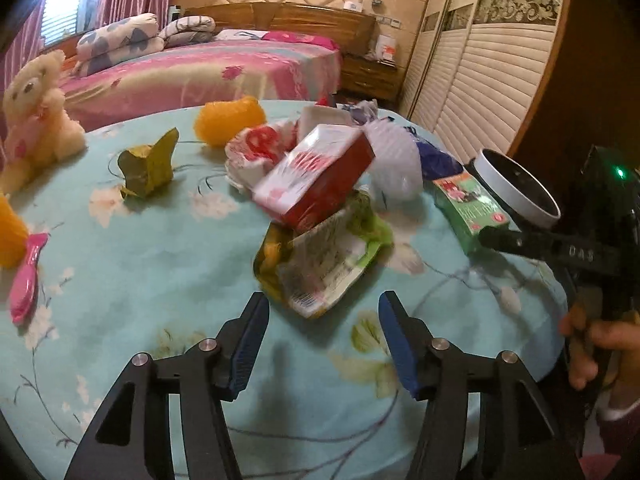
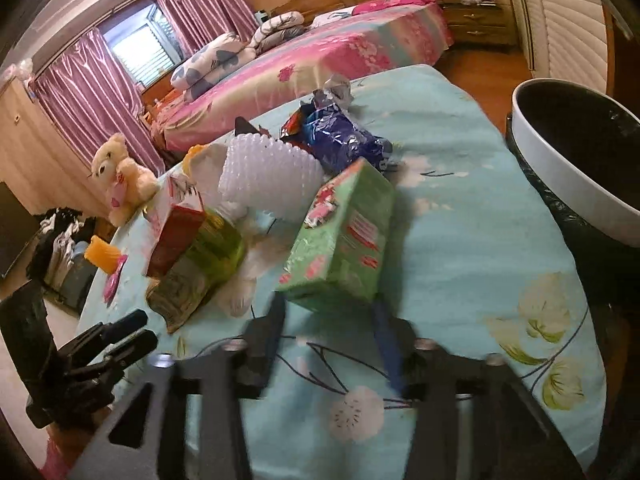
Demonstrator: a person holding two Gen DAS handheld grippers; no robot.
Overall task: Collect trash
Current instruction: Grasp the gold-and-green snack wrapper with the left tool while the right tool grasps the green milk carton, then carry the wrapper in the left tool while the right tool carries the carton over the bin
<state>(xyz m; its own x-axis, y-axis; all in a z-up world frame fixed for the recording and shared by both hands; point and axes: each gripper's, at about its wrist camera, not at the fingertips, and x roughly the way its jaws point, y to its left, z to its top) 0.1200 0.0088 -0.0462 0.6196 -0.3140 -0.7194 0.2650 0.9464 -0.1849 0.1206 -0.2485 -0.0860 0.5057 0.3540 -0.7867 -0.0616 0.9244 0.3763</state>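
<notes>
A pile of trash lies on the table with the light blue floral cloth. In the left wrist view my left gripper is open, just short of a crumpled green and white wrapper. A red and white carton leans on top of it. In the right wrist view my right gripper has its fingers on either side of a green box, touching its near end. The green box also shows in the left wrist view. A white-rimmed bin with a black liner stands at the right.
A blue foil bag, white bubble wrap, a crumpled olive paper, orange mesh pieces, a pink brush and a plush bear are on the table. A bed stands behind.
</notes>
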